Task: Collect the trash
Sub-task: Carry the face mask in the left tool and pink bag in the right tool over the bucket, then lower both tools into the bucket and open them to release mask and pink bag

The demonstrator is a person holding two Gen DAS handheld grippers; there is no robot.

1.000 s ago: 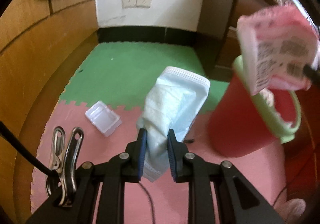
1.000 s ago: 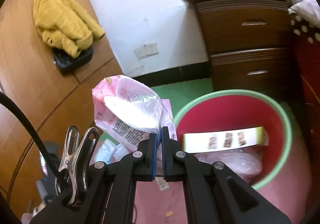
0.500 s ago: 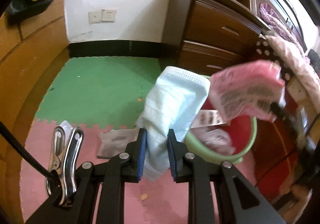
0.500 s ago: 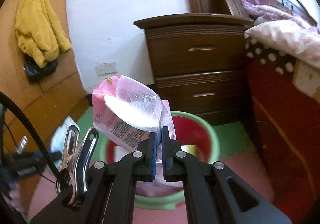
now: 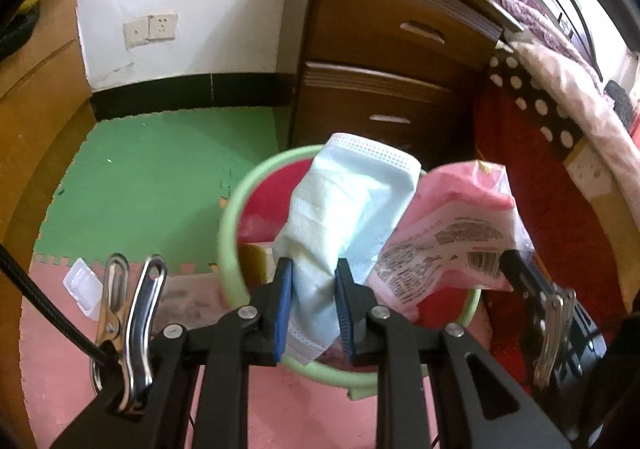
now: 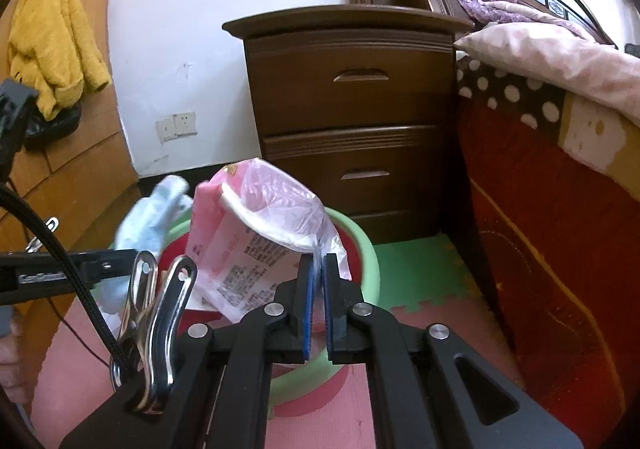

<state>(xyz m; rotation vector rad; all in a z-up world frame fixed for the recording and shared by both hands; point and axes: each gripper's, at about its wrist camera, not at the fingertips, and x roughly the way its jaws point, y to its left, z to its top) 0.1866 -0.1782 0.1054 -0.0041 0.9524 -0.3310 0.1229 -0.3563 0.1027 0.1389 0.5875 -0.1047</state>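
Bed [image 6: 560,177]: lying along the right side of the right wrist view, a red and spotted cover hanging down its side, a pink pillow [image 6: 552,53] resting on top at upper right.
Nightstand [image 6: 352,117]: standing at the centre of the right wrist view, dark brown, two drawers facing the camera, sitting against the white wall [image 6: 180,29] and just beside the bed.
Floor mat [image 5: 152,177]: lying across the left half of the left wrist view, green squares joining pink ones toward the bottom.
Yellow garment [image 6: 48,41]: hanging at upper left of the right wrist view against the wooden panel.
Bin [image 5: 230,217]: sitting at the centre of the left wrist view, red with a pale green rim, standing on the mat in front of the nightstand.
Pink packet [image 6: 240,253]: hanging over the bin in the middle of the right wrist view, printed text and a barcode showing, clear film bulging at its top.
Face mask [image 5: 344,217]: hanging above the bin's opening at the centre of the left wrist view, pale blue, its lower edge drooping below the pads.
Left gripper [image 5: 314,309]: clamping the face mask between its blue pads.
Right gripper [image 6: 316,305]: pinching a thin edge of the pink packet, pads nearly together.
Clear plastic tray [image 5: 82,285]: lying on the pink mat at lower left of the left wrist view, well apart from the bin.
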